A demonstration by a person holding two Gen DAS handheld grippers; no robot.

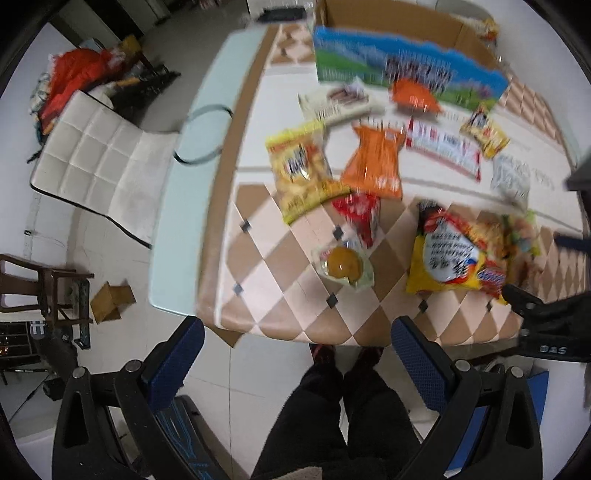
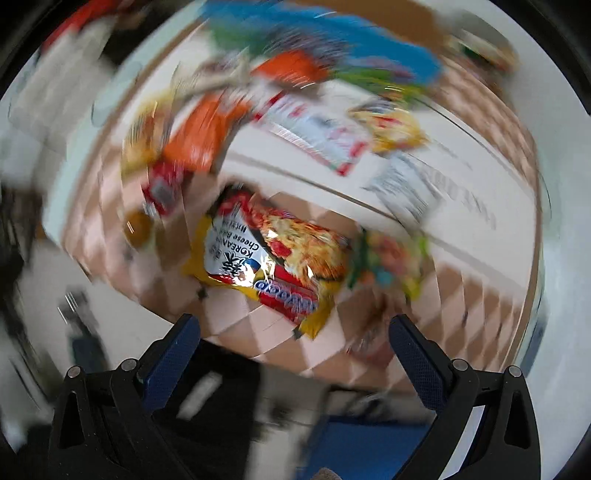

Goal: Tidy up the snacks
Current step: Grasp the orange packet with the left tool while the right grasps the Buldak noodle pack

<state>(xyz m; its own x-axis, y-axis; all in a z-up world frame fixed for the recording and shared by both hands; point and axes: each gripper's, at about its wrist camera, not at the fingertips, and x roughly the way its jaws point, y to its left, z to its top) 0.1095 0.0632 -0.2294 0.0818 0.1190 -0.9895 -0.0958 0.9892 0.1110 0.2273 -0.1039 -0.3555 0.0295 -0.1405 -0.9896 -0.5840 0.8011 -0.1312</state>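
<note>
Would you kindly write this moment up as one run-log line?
left gripper: open, empty | right gripper: open, empty, facing noodle packet | snacks loose on table | cardboard box at far edge | both views blurred

Table top carries a tan-and-peach diamond tile pattern with small grey squares at the joints, and a pale cream band across its middle. Cardboard box shows a blue-and-green landscape print on its front. Noodle packet is yellow and red with a white label; crinkled snack bag is orange.
</note>
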